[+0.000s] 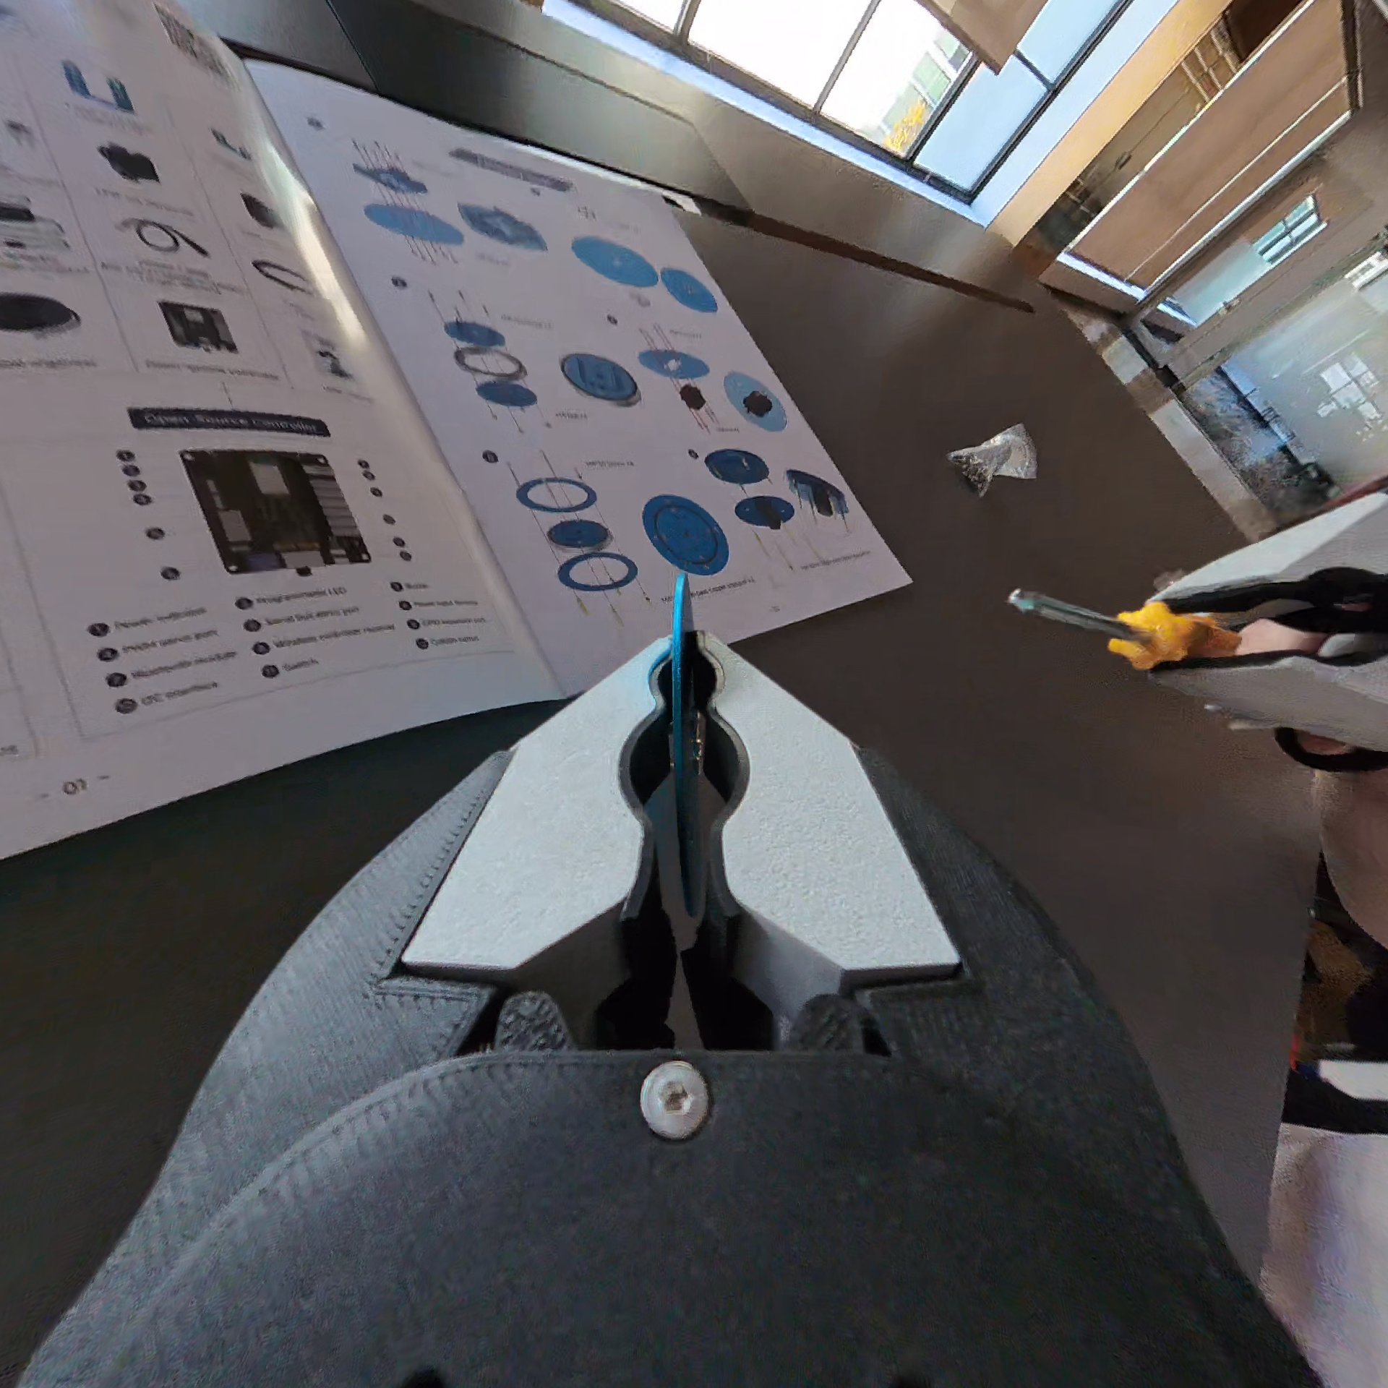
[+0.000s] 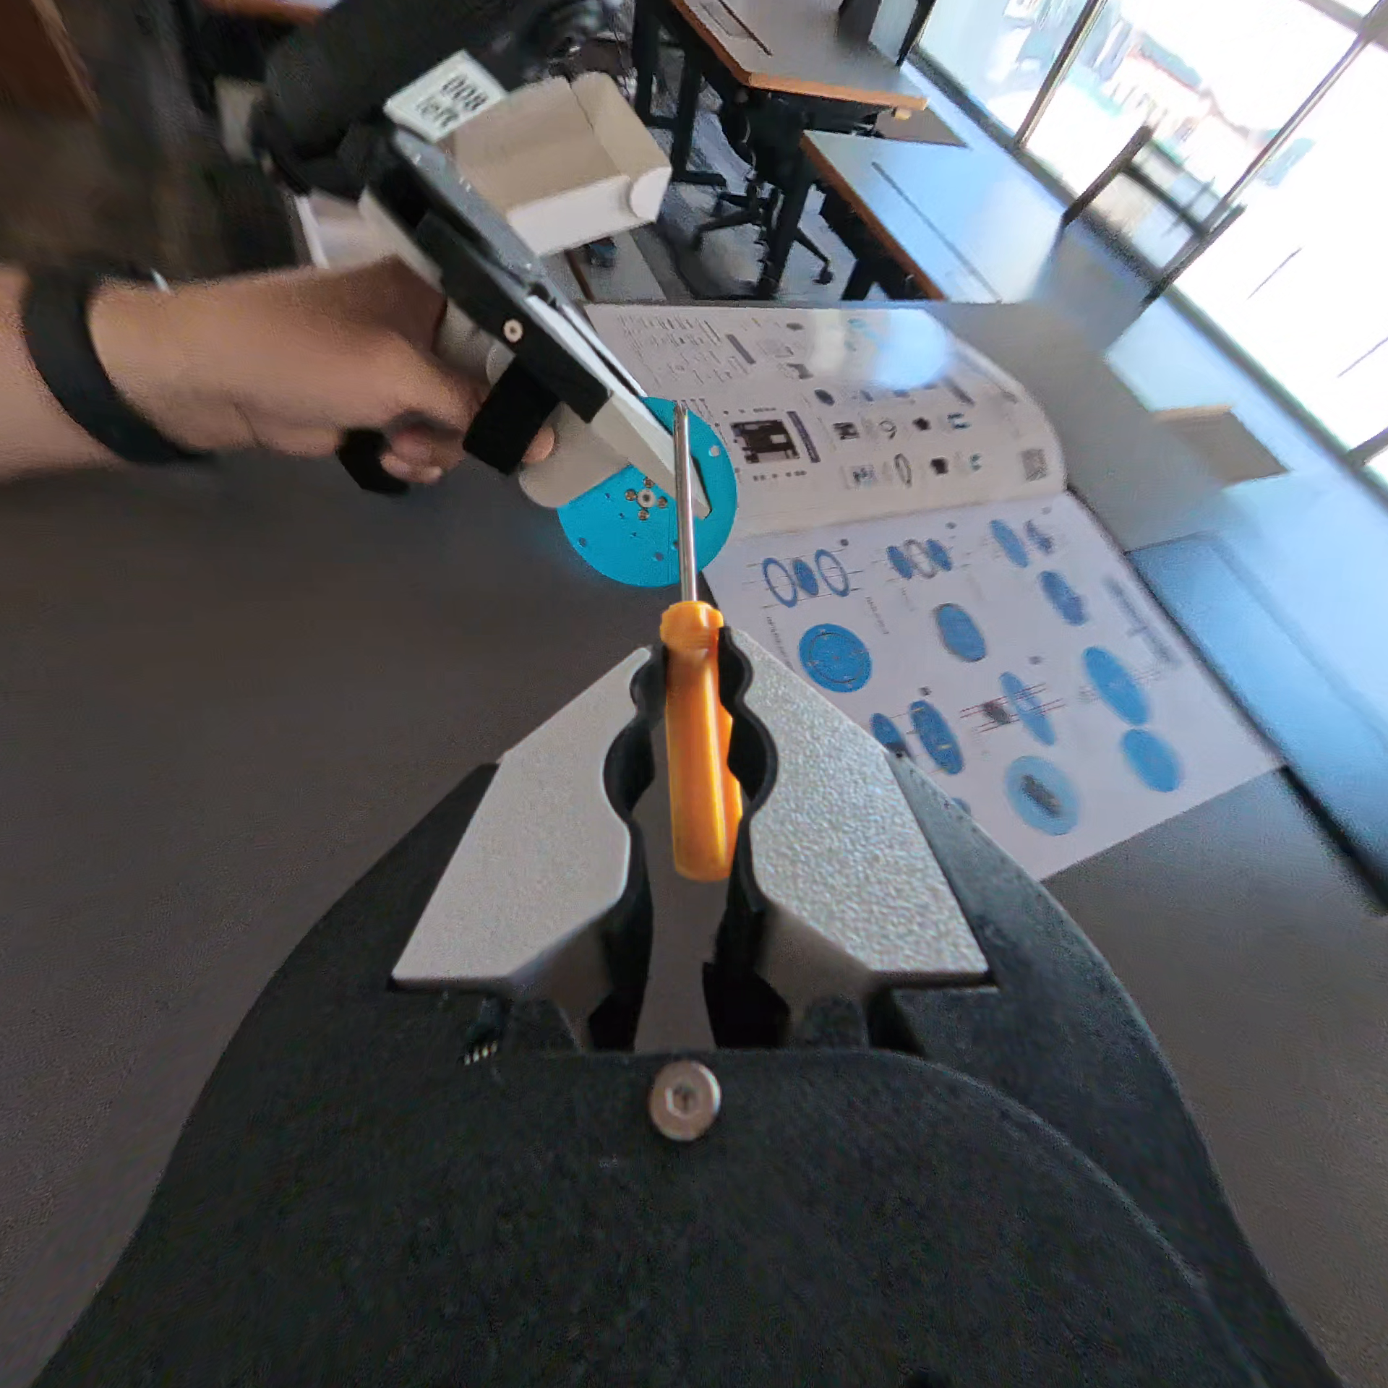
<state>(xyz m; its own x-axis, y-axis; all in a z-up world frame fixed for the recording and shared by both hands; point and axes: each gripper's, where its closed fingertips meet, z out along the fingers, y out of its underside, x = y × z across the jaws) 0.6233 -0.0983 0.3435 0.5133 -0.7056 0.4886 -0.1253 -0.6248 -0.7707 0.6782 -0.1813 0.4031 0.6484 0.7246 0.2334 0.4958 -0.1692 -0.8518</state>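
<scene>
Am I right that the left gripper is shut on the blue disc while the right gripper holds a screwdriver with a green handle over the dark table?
Not quite: the screwdriver has an orange handle, not green, as the right wrist view shows plainly. The rest stands: the left gripper is shut on the blue disc, and the right gripper holds the screwdriver over the dark table.

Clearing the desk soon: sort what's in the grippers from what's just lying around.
In the grippers:
- blue disc, edge-on in left gripper
- orange screwdriver in right gripper

Lying about:
- open manual
- small clear bag
- white cardboard box
</scene>
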